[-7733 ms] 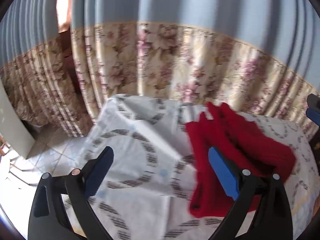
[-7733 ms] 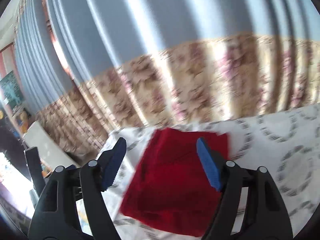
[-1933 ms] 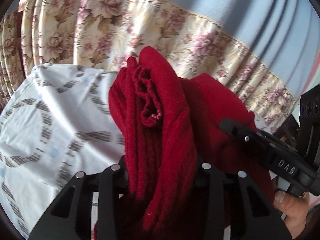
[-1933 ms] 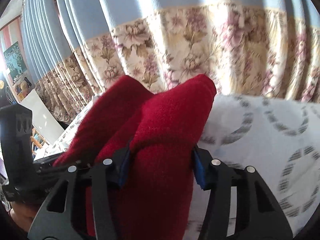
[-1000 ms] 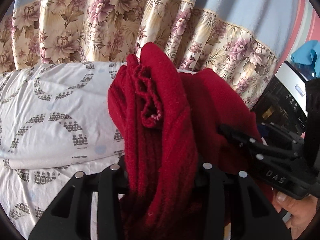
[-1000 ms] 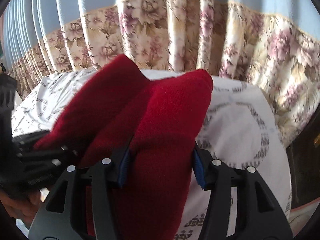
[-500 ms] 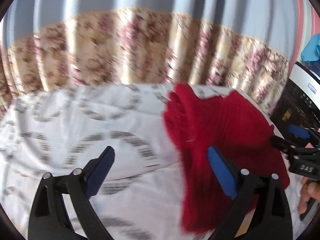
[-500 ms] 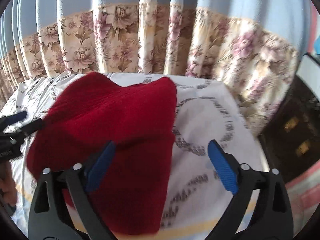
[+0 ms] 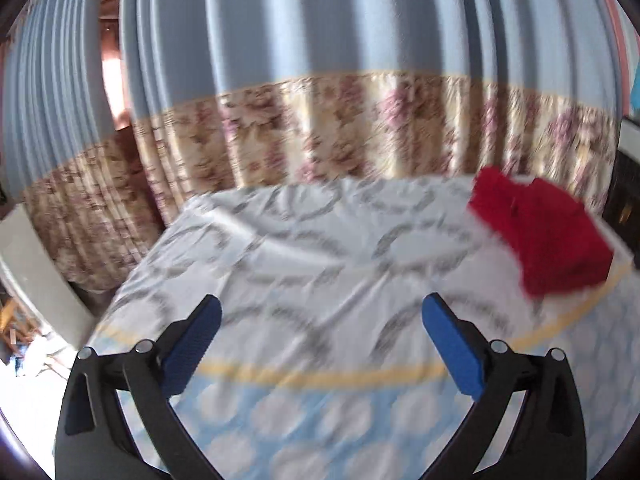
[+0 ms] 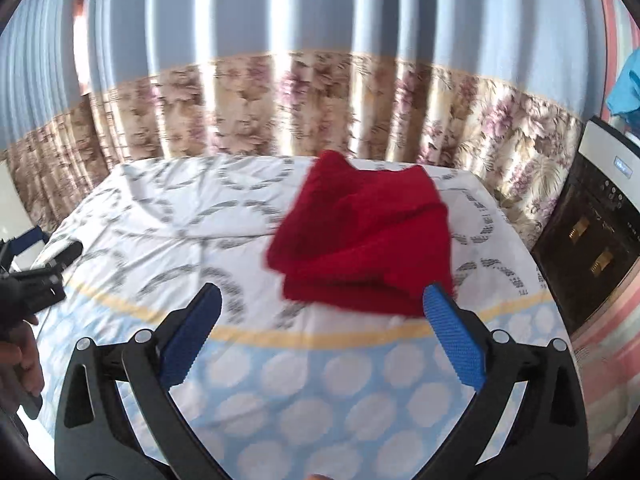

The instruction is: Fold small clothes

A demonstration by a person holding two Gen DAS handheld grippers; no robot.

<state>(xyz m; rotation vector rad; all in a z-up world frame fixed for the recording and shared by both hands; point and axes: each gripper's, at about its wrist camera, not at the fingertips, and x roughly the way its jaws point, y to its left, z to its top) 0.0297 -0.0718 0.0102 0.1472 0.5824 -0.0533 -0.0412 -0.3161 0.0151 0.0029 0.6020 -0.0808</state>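
Observation:
A folded red knit garment (image 10: 364,240) lies on the white patterned bed sheet (image 10: 160,220), just ahead of my right gripper (image 10: 323,292). That gripper's jaws are opening wide with nothing between them, and its right pad overlaps the garment's near edge in the picture. In the left wrist view the red garment (image 9: 540,236) sits far right on the sheet (image 9: 280,248). My left gripper (image 9: 320,302) is off to its left, jaws opening over bare sheet and holding nothing. The left gripper (image 10: 54,244) and a hand (image 10: 16,360) show at the left edge of the right wrist view.
Blue and floral curtains (image 10: 320,100) hang behind the bed. A black and white appliance (image 10: 600,232) stands close to the bed's right edge, with a blue cloth (image 10: 628,84) above it. A pale board (image 9: 32,264) leans at the bed's left.
Both grippers were shut on the folded red garment a second ago. They let go, opened wide and drew back; the garment now lies on the sheet.

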